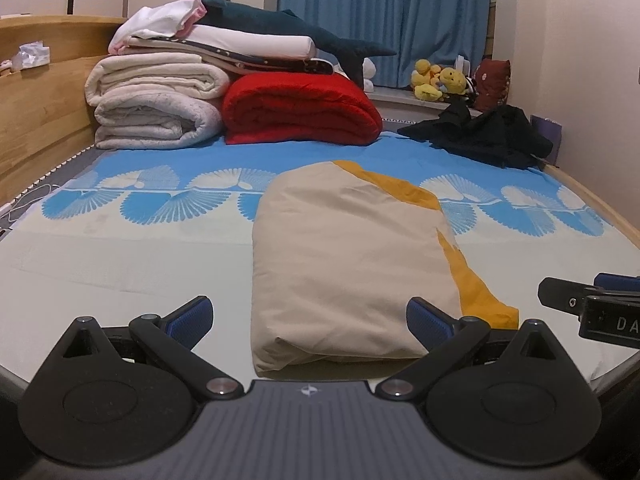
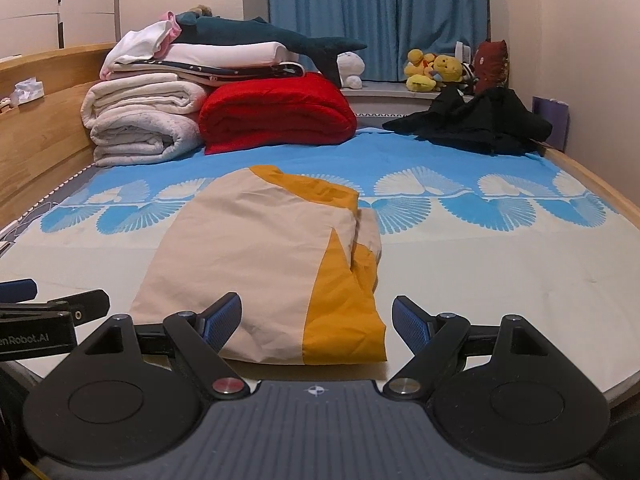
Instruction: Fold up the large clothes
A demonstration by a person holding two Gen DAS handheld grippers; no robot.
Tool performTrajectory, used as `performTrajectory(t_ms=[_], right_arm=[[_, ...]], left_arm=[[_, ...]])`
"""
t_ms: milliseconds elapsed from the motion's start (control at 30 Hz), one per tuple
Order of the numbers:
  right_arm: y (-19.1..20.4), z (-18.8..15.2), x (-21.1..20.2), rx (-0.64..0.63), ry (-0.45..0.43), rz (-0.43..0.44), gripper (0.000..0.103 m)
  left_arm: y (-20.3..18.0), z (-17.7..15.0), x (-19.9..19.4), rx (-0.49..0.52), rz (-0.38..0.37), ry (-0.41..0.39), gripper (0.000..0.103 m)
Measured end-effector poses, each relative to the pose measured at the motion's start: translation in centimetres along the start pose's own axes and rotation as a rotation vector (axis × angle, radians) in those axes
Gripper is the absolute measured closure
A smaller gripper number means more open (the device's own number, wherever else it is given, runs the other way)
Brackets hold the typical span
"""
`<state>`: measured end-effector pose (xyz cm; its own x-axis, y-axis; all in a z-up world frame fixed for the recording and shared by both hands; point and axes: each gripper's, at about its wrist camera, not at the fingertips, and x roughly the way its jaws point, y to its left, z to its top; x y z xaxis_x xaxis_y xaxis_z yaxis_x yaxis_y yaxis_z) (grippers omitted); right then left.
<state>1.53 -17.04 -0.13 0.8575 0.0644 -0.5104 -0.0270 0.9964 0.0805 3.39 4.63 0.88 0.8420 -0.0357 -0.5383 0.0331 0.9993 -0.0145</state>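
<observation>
Nearest the lenses: left gripper with jaws spread wide, nothing between the blue pads, straddling the near end of the folded garment. Right gripper likewise gaping and empty, its pads flanking the near hem where beige meets mustard-yellow.

Printed on the neighbouring tool's body: "DA", cut off at the frame edge in the left view; "enRobot.AI", also clipped, in the right view. No label readable on the cloth.

Garment lying mid-bed on the patterned sheet, already doubled into a long bundle, near end just ahead of both tools. Looks like thin woven fabric: light, limp, probably a touch slick, layers likely to slide apart if pinched singly. Best bite, by the look of it: the two near corners, through every layer at once, lifting low to keep the stack together. Loose yellow folds on the right side looking untidy, liable to spill.

Farther back: black clothes heaped near the right edge, well apart. Red blanket and white blankets stacked at the headboard side, a plush shark on top. Beyond, yellow plush toys and blue curtain.
</observation>
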Motion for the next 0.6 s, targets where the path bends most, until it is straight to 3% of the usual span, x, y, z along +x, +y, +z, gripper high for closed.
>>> performTrajectory(t_ms=[600], right_arm=[[0.04, 0.14, -0.13, -0.007, -0.002, 0.009, 0.019]], left_arm=[[-0.32, -0.19, 0.18, 0.014, -0.010, -0.006, 0.000]])
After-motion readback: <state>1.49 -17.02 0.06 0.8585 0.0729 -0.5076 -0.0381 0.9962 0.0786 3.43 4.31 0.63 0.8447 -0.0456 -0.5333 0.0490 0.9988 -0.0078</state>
